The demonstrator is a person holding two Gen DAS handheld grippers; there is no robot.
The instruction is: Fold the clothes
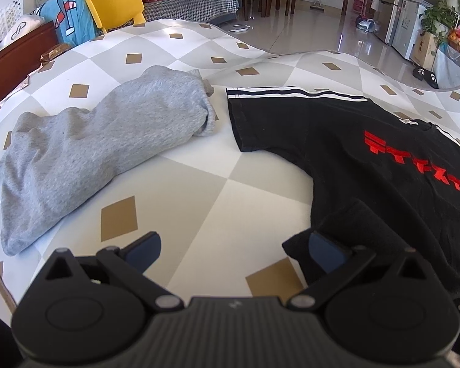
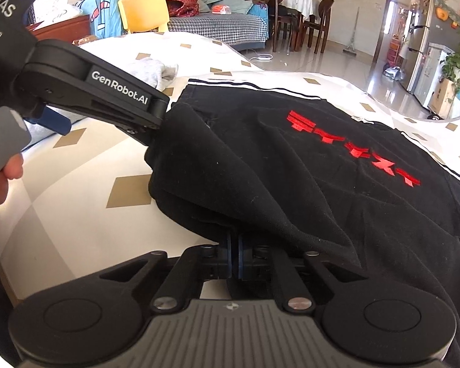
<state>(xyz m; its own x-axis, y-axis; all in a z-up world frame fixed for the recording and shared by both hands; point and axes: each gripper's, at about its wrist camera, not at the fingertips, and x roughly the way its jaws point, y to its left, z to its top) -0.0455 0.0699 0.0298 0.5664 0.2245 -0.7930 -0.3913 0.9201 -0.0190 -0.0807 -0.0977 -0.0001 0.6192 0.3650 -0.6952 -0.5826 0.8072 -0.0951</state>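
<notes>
While the black T-shirt [image 2: 291, 165] is spread on the table [image 1: 199, 184] beside the grey sweater [image 1: 92, 141], its near edge is pinched by the closed right gripper [image 2: 234, 256]. The left gripper [image 1: 230, 245] is held wide open at the shirt's left hem, gripping nothing.

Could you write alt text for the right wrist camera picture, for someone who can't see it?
The right gripper, seen from behind, is shut on the near hem of a black T-shirt with red lettering, spread on a checked table. The left gripper reaches in beside the shirt.
</notes>
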